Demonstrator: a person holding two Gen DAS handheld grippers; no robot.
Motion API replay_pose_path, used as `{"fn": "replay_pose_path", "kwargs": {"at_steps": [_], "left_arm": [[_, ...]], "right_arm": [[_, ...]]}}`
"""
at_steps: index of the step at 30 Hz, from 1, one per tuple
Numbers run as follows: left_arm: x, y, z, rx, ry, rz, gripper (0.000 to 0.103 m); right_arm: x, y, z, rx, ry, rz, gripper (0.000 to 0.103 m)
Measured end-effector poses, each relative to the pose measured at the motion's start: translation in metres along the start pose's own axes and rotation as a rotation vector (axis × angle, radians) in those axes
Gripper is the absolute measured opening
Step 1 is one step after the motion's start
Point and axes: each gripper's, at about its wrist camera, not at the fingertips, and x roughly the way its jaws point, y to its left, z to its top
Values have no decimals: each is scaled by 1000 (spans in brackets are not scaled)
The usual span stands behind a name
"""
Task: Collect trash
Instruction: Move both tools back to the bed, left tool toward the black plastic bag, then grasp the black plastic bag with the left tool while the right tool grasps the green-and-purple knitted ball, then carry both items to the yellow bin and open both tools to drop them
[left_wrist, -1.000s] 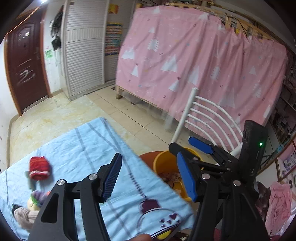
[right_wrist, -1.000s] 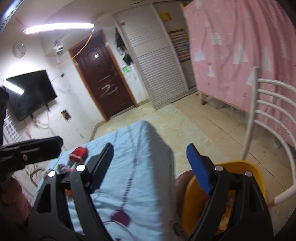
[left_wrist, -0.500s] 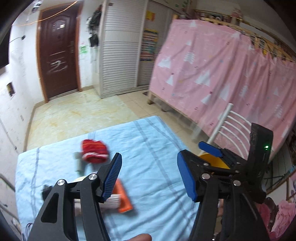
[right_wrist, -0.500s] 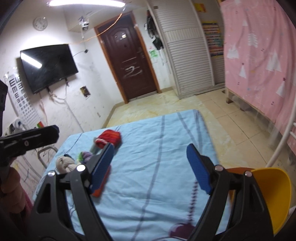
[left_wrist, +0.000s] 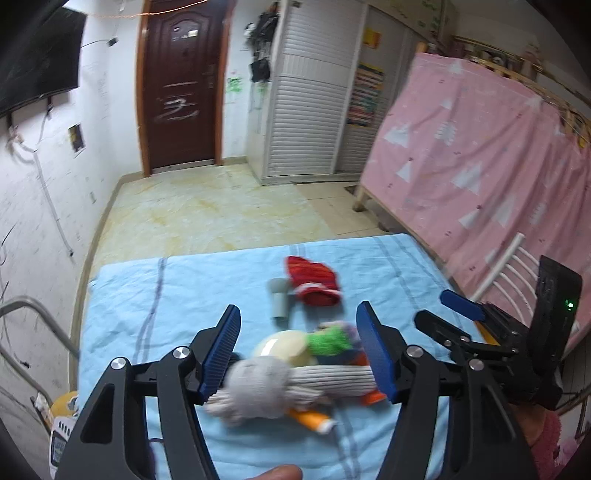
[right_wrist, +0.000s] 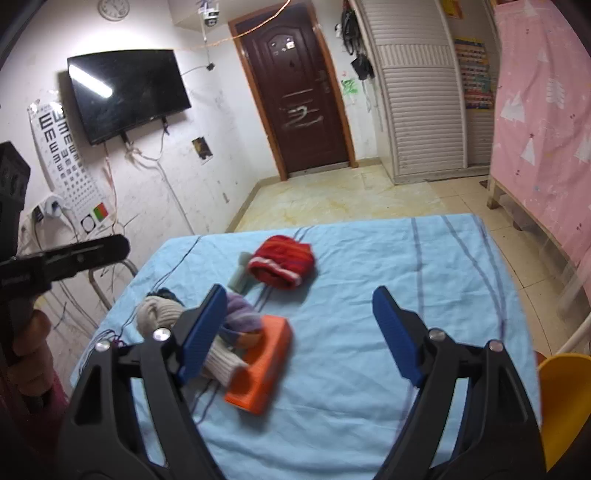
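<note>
A light blue cloth (left_wrist: 184, 288) covers the table. On it lies a pile: a beige sock (left_wrist: 295, 384), a cream bowl-like item (left_wrist: 284, 345), a green and purple knit piece (left_wrist: 330, 338), an orange box (right_wrist: 262, 363), a grey tube (left_wrist: 277, 299) and a red knit hat (left_wrist: 314, 282). My left gripper (left_wrist: 299, 354) is open, its jaws either side of the beige sock. My right gripper (right_wrist: 301, 332) is open and empty above the cloth, right of the pile; it also shows in the left wrist view (left_wrist: 443, 314). The yellow bin (right_wrist: 561, 402) stands off the table's right edge.
A white chair back (left_wrist: 509, 266) and a pink curtain (left_wrist: 480, 155) lie to the right. A metal rail (left_wrist: 33, 325) is at the left of the table. A door (right_wrist: 299, 96) and wall TV (right_wrist: 125, 92) are far off.
Both grippers have swung left from over the yellow bin to over the table. The pile of items now lies between the left gripper's open jaws.
</note>
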Motion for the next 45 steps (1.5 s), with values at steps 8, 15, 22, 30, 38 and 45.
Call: {"fn": "replay_pose_path", "kwargs": {"at_steps": [8,15,22,30,38,45], "left_arm": [[17,63,-10,-101,45,87,57],[51,96,-24,-197,146,56,57],[82,108,-38,-294,240,-51,45],[89,100,-41,-326,228,-105,11],[79,87,-30,-297,181,-52,6],[58,84,-17,-270,129,2,4]], "right_arm": [[30,32,-2,-49,56,29,78],[50,52,-1,-85,99,42,78],[63,61,-5,-114,141,43,70],[71,64,-12,-148,163,15,27],[60,58,-9,-143,127,28,23],[47,48,-6,-122,94,38,23]]}}
